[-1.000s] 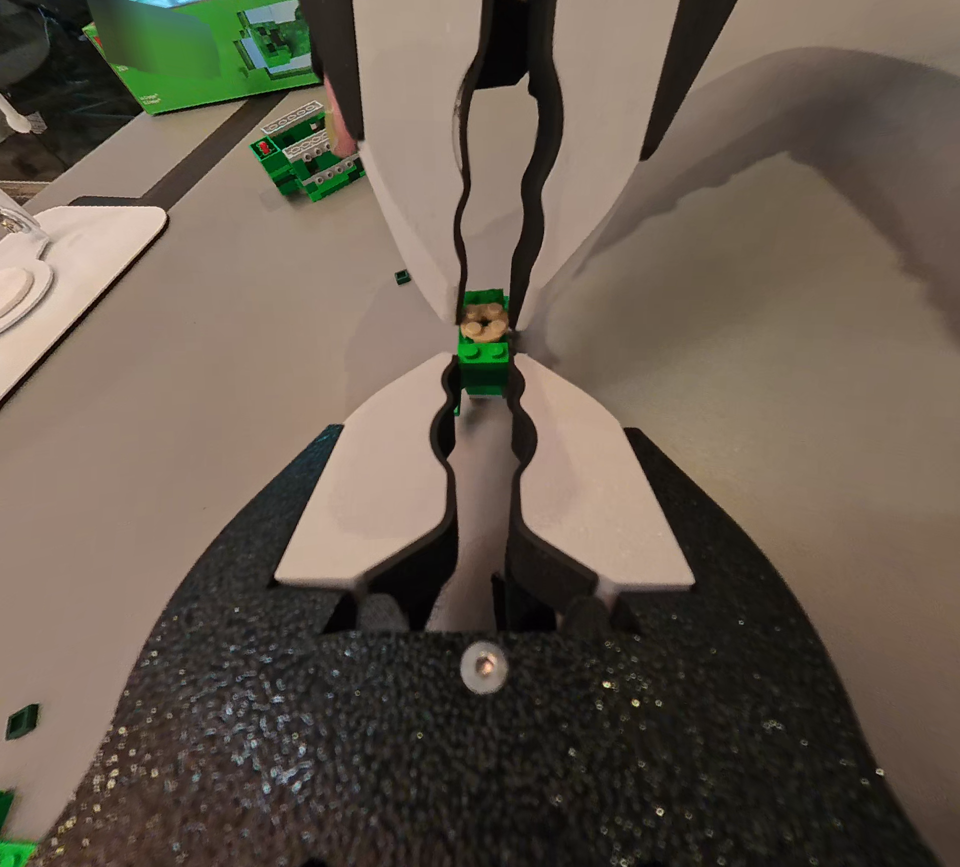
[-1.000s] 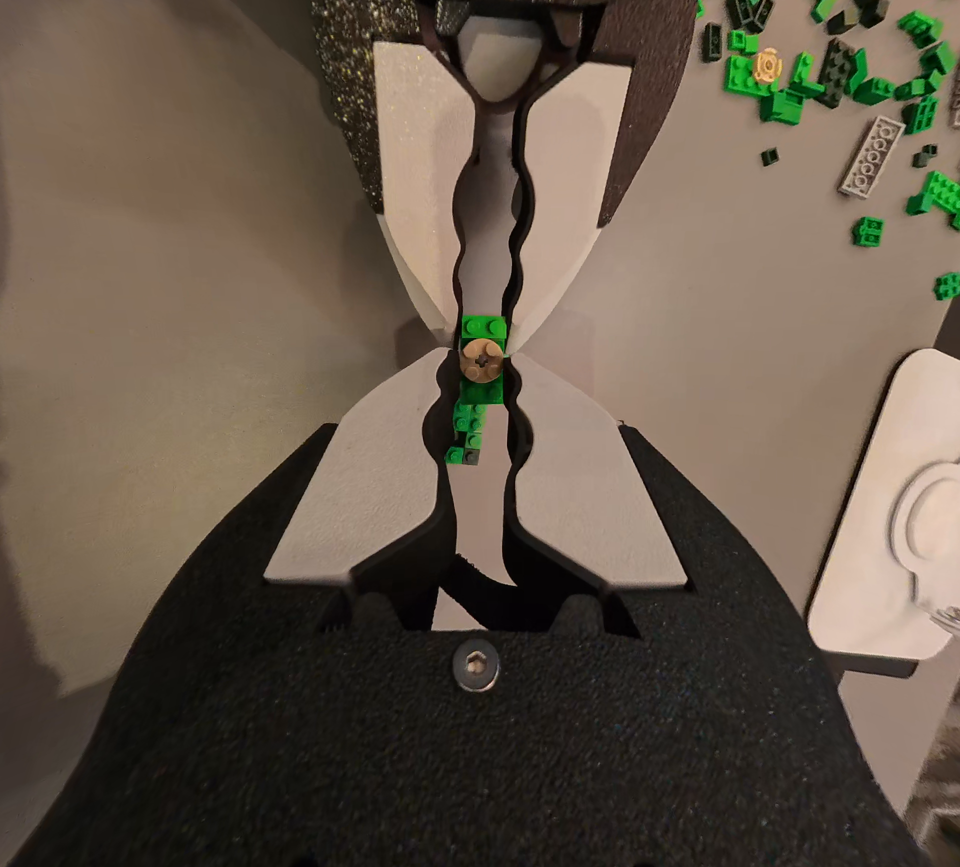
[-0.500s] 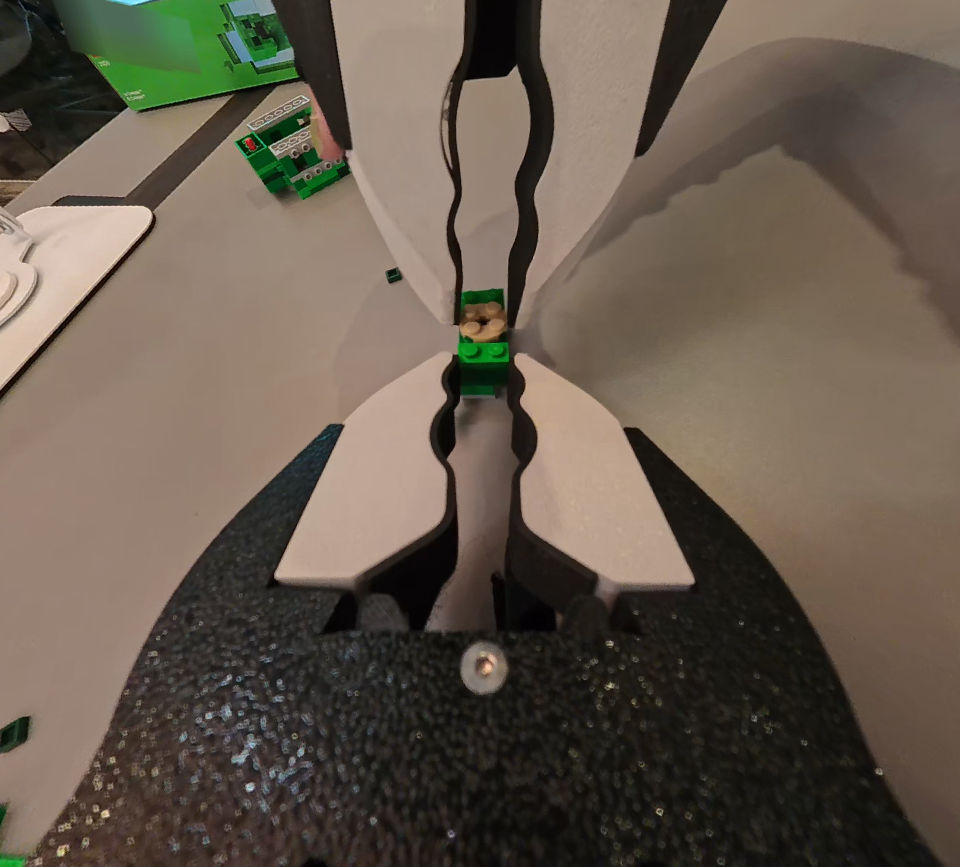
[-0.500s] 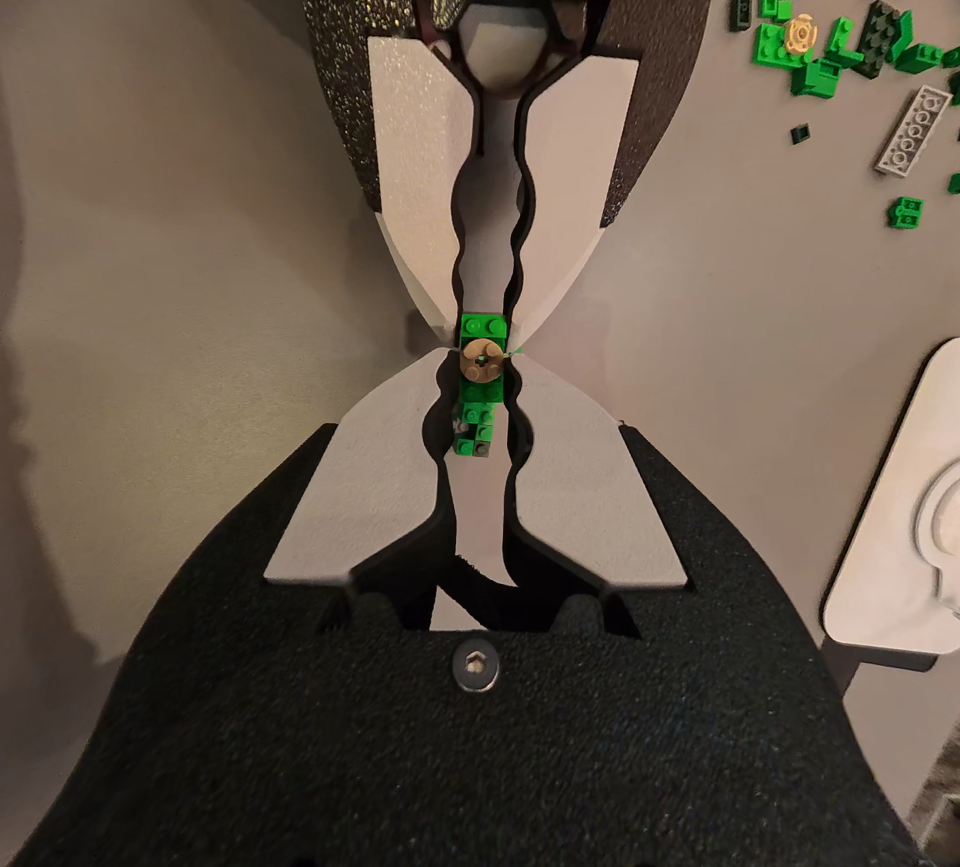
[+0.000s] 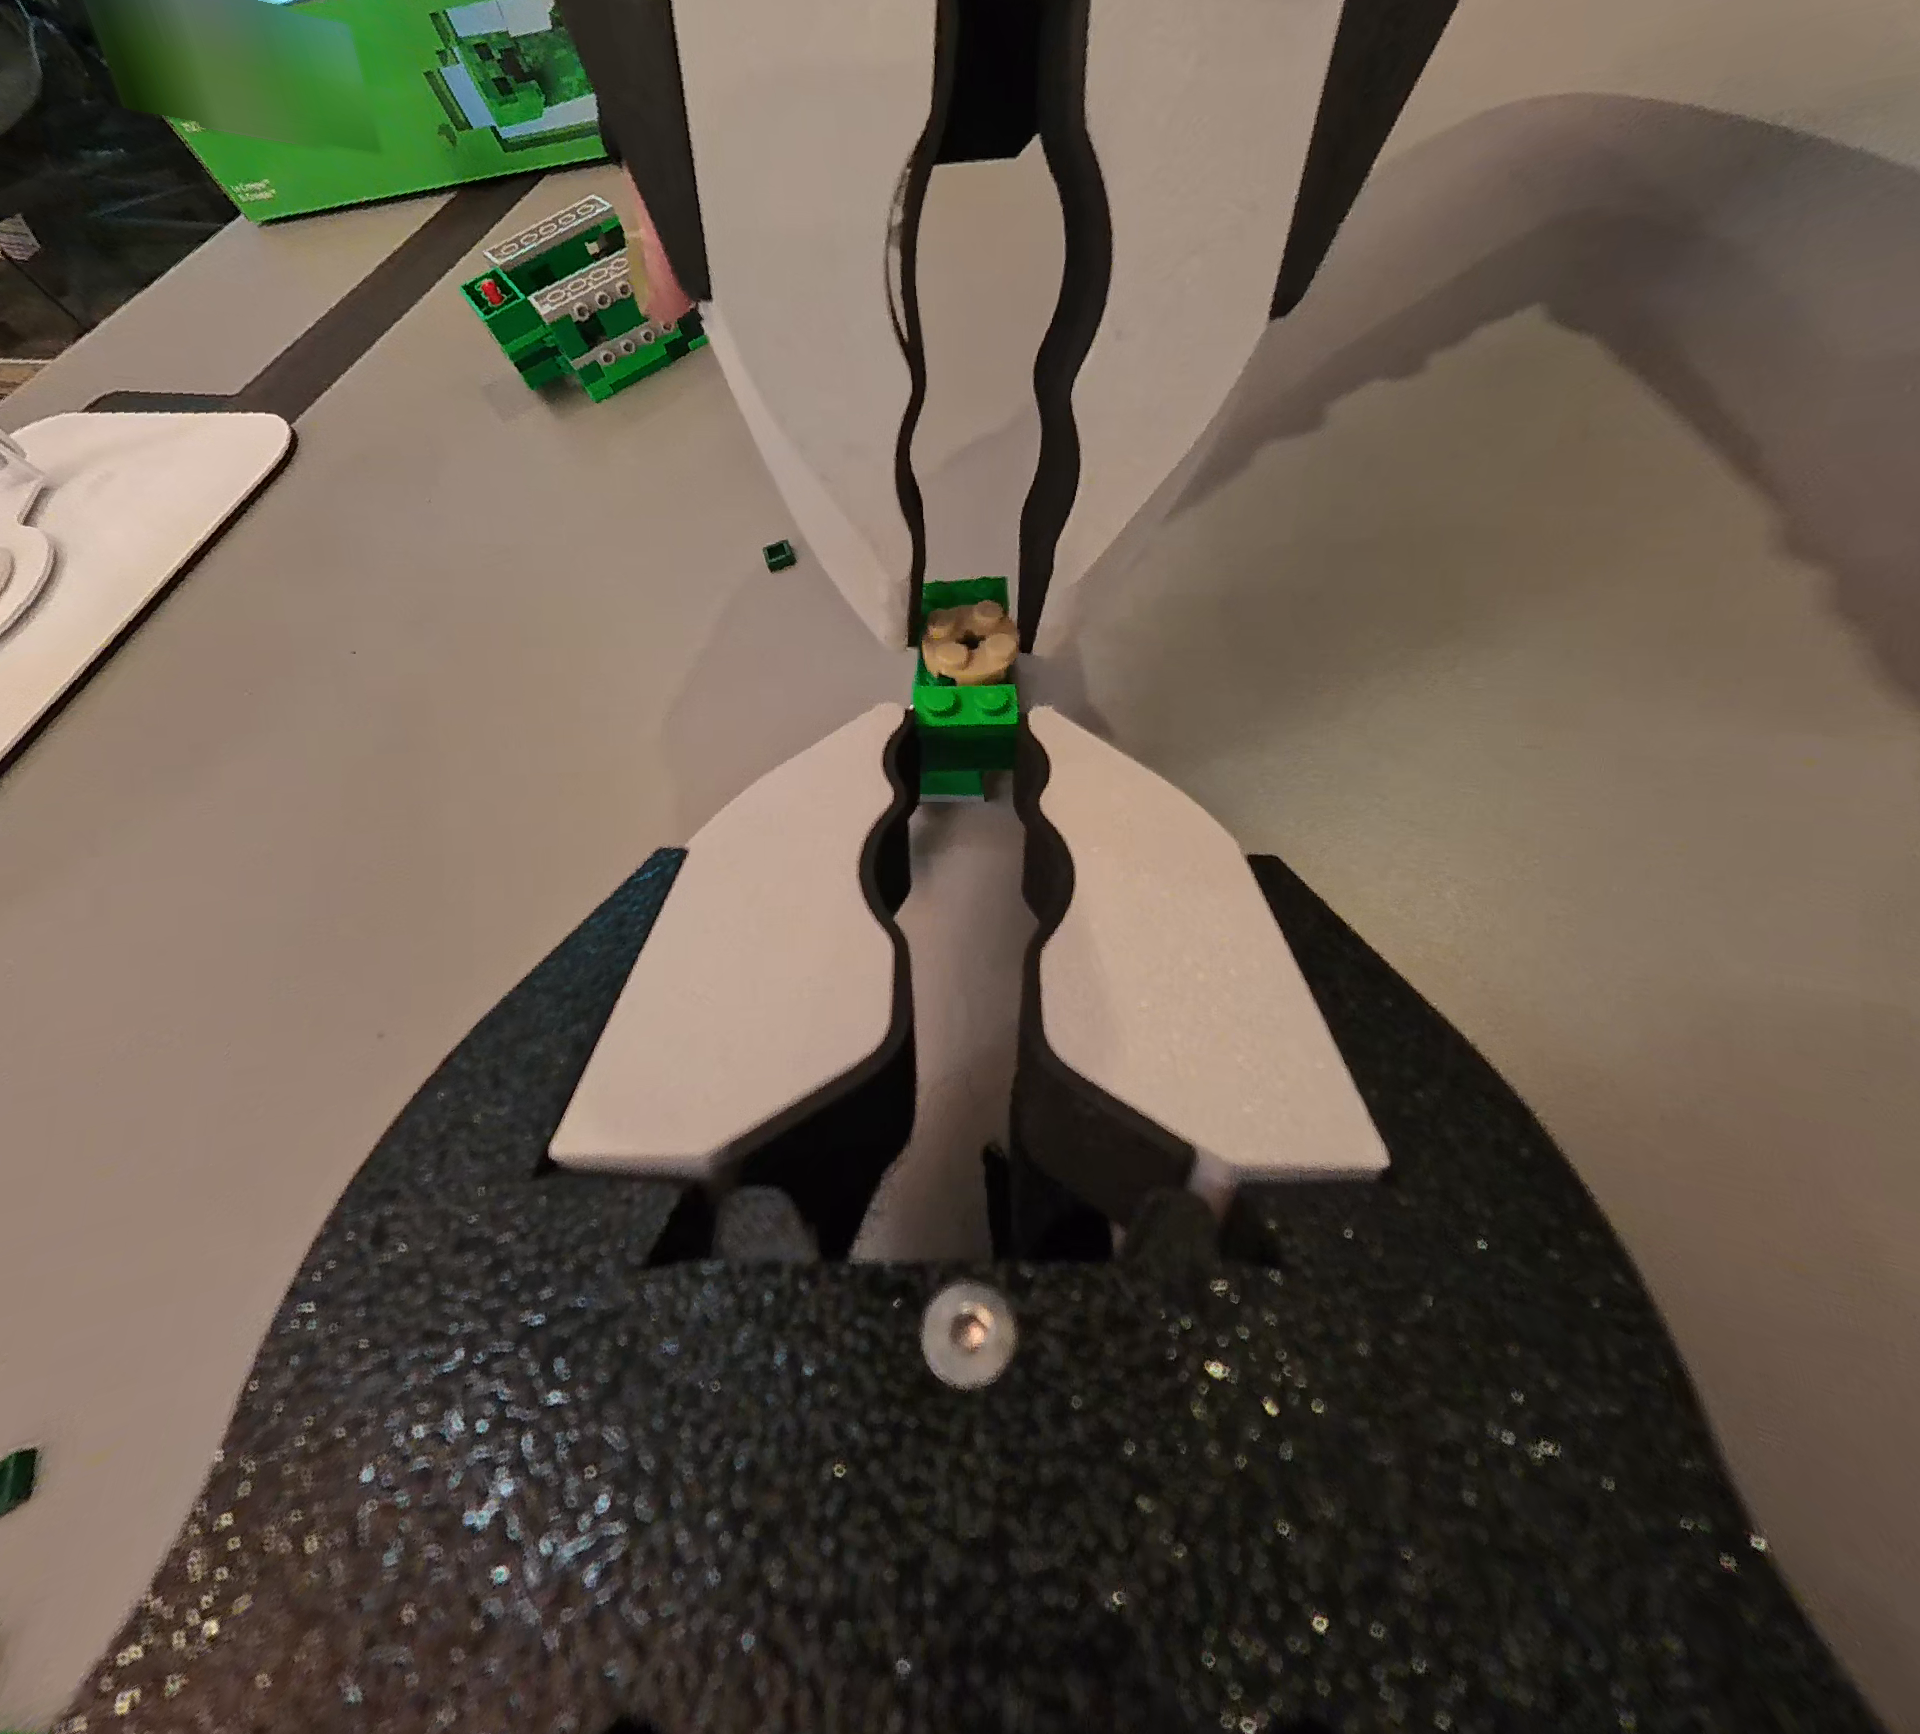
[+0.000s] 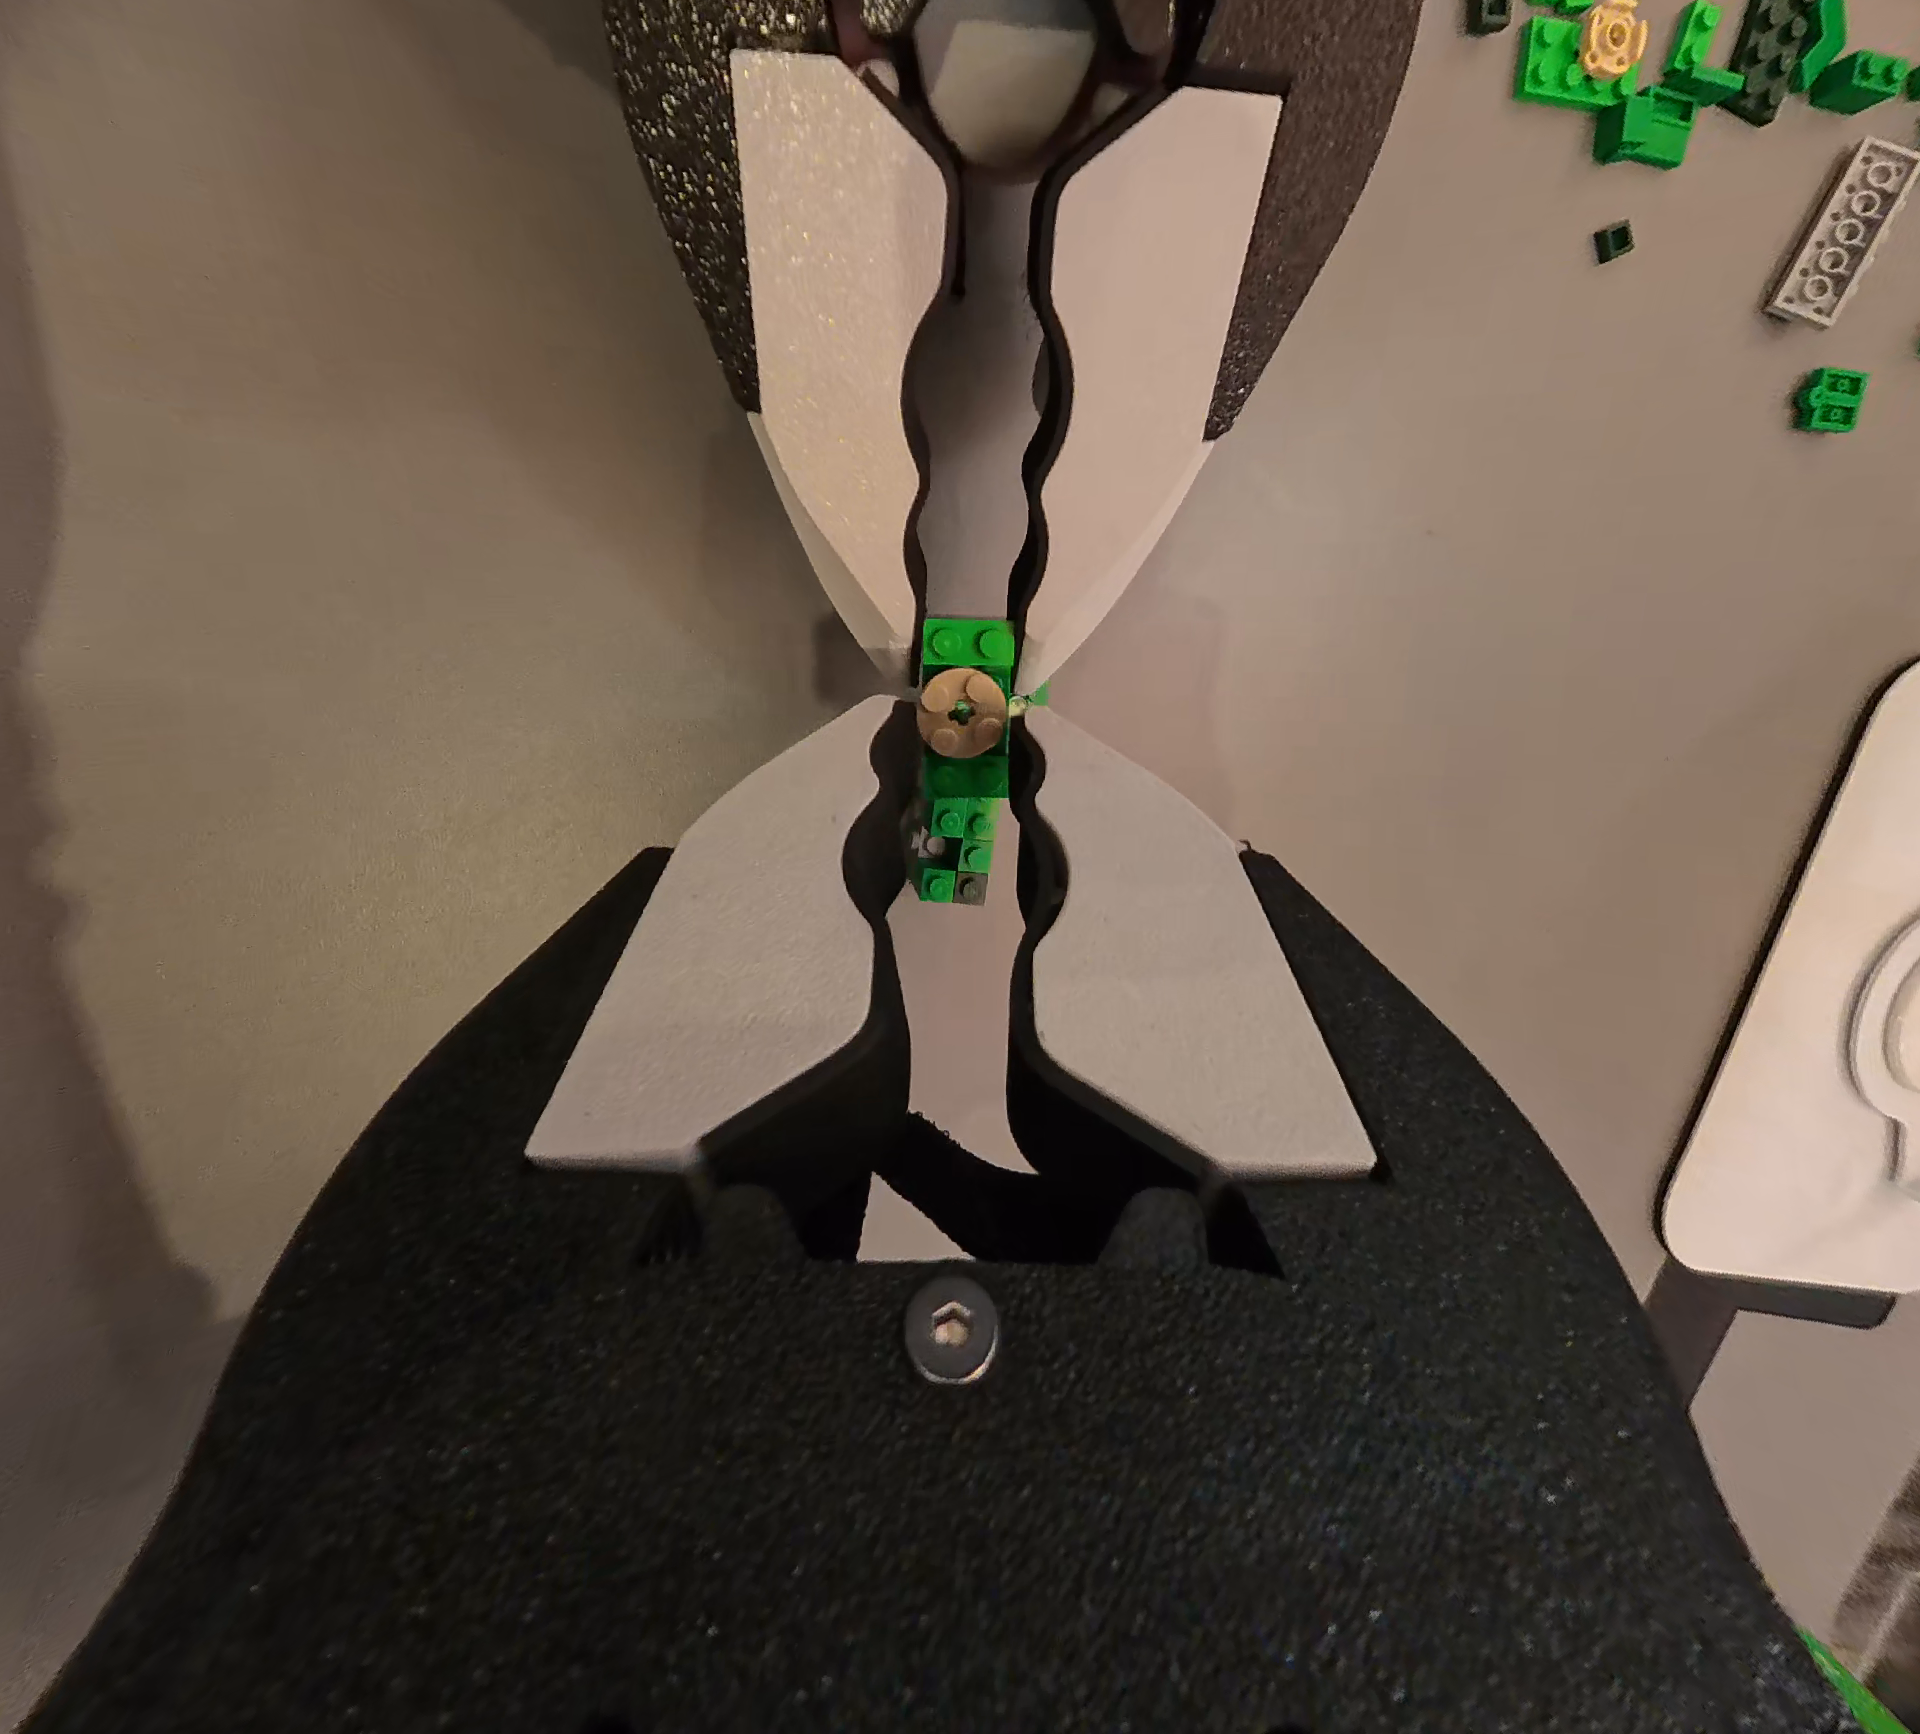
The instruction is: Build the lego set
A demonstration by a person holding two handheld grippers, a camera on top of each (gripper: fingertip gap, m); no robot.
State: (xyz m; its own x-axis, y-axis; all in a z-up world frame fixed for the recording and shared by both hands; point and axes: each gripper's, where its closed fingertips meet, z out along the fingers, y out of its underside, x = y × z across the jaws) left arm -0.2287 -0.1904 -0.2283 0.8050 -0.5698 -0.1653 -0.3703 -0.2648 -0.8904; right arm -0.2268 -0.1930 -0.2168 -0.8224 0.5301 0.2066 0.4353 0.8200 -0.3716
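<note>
A small green brick assembly point(image 5: 966, 734) is pinched between both grippers above the grey table. A tan round plate point(image 5: 969, 642) sits on its studs. My left gripper point(image 5: 966, 728) is shut on the green end nearest it. My right gripper point(image 5: 971, 645) comes in from the opposite side, tip to tip, and is shut on the assembly at the tan plate. In the right wrist view, the right gripper point(image 6: 961, 718) grips at the tan round plate point(image 6: 961, 713). The green assembly point(image 6: 956, 843) runs back between its fingers. The left gripper point(image 6: 966, 656) holds the far end.
A green set box point(image 5: 416, 95) and a partly built green model point(image 5: 571, 313) stand at the far left, with a small dark piece point(image 5: 777, 555) near them. Loose green and dark bricks point(image 6: 1662, 53) and a grey plate point(image 6: 1844, 240) lie to the upper right. A white tray point(image 6: 1818, 1009) sits at the right. Both grippers' tips are close together, under 4 cm apart.
Both grippers keep the same hold on the assembly. The pair has shifted slightly over the table, so the loose bricks have slid upward in the right wrist view.
</note>
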